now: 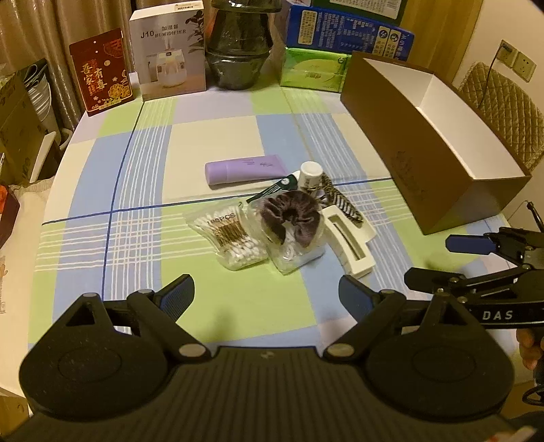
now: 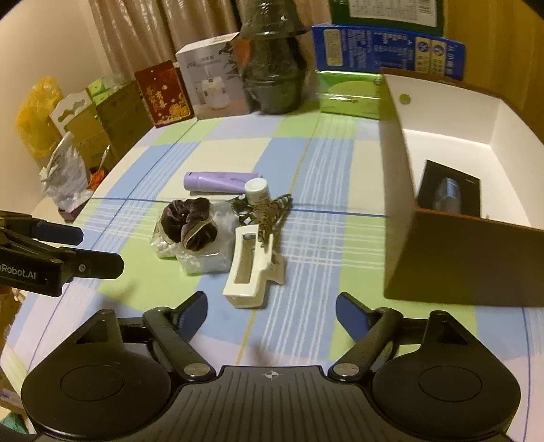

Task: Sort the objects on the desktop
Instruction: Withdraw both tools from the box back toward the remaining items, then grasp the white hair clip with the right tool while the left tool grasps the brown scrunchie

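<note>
A pile of small objects lies mid-table: a purple tube (image 1: pixel 246 169), a white-capped bottle (image 1: pixel 310 174), a brown velvet scrunchie (image 1: pixel 290 216), a bag of cotton swabs (image 1: pixel 228 236), a white hair claw (image 1: pixel 350 239) and a striped hair clip (image 1: pixel 341 200). My left gripper (image 1: pixel 267 294) is open and empty, just short of the pile. My right gripper (image 2: pixel 272 314) is open and empty, just short of the white hair claw (image 2: pixel 253 268). The brown box (image 2: pixel 476 190) stands at the right and holds a black object (image 2: pixel 448 195).
Along the back stand a red card (image 1: pixel 102 69), a humidifier box (image 1: pixel 170 51), a dark jar (image 1: pixel 238 44), a green tissue pack (image 1: pixel 314 69) and a blue carton (image 1: pixel 346 32). Boxes and bags crowd the left table edge (image 2: pixel 64 170). A padded chair (image 1: pixel 499 105) stands behind the box.
</note>
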Demonstrator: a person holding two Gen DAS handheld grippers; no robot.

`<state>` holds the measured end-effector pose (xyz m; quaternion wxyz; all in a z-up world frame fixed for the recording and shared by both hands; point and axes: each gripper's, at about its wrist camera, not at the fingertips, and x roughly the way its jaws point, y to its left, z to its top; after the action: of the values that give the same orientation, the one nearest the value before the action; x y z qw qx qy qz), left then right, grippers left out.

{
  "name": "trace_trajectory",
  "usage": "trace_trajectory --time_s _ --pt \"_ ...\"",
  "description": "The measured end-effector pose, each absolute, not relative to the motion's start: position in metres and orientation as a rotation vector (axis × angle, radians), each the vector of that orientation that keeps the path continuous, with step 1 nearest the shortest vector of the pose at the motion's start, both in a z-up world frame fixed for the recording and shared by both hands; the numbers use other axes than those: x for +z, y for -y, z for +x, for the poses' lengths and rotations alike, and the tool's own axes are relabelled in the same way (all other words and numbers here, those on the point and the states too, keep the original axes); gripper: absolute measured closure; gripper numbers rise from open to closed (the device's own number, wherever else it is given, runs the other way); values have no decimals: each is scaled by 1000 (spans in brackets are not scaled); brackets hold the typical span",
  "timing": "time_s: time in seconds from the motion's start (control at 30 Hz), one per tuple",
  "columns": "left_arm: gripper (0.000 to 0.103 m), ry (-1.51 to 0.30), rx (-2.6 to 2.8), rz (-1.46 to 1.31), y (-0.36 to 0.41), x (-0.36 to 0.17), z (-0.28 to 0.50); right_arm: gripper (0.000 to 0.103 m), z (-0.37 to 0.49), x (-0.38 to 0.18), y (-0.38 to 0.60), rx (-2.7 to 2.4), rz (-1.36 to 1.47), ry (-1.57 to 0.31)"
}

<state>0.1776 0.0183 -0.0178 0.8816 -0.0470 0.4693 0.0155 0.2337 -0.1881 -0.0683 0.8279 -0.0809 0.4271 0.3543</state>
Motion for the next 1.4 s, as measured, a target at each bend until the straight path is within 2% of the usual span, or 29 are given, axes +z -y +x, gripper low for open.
trace_trajectory --time_s 0.1,0.5,0.7,0.77,0.8,1.4 --pt "14 -986 45 -105 -24 -22 182 35 239 -75 180 762 -185 -918" --pt "14 -1018 85 -116 -41 -36 198 45 256 -96 149 791 -243 -941" --pt "14 -1035 92 -114 -44 -41 205 54 263 -107 138 787 -254 -949" --pt "14 -1038 92 -113 -44 -41 207 65 264 -109 137 790 -257 -954" --pt "14 -1038 91 -112 -44 -42 208 74 265 -110 137 790 -258 -961" --pt "14 -1019 -29 -65 -13 -46 230 76 252 -101 222 630 -213 -1014"
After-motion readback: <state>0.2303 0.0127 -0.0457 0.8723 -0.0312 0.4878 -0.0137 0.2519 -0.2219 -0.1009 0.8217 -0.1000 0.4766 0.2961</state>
